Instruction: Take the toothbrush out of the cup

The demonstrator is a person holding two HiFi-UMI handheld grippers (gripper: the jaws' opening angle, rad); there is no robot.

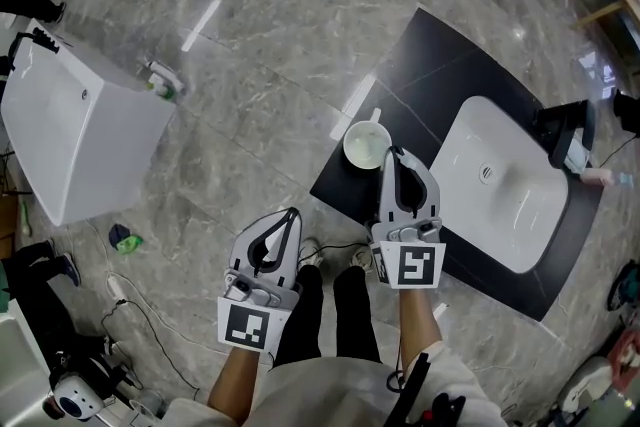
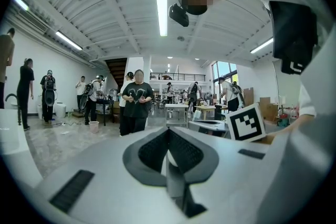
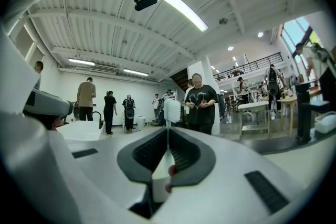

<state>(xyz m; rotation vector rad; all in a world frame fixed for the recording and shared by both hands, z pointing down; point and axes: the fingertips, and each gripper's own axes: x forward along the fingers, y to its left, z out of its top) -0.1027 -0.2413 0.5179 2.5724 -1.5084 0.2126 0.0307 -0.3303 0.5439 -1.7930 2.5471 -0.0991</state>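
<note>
Toothbrush (image 3: 171, 110): white, upright, handle gripped between the closed jaws of right gripper (image 1: 392, 155), bristle head above them, at rim of white cup (image 1: 349, 150). Cup: on dark bench (image 1: 430, 65), beside washbasin (image 1: 520, 215). Left gripper (image 1: 292, 213): jaws closed, empty.

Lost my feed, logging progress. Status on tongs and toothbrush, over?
Left tongs shut, empty. Right tongs shut on toothbrush, at the cup. Nothing in the way.

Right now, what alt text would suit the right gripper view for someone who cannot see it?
The right gripper has its grey jaws closed on the thin stem of a toothbrush, whose white bristle head stands up above them, with a white cup just below. People stand in the background.
</note>
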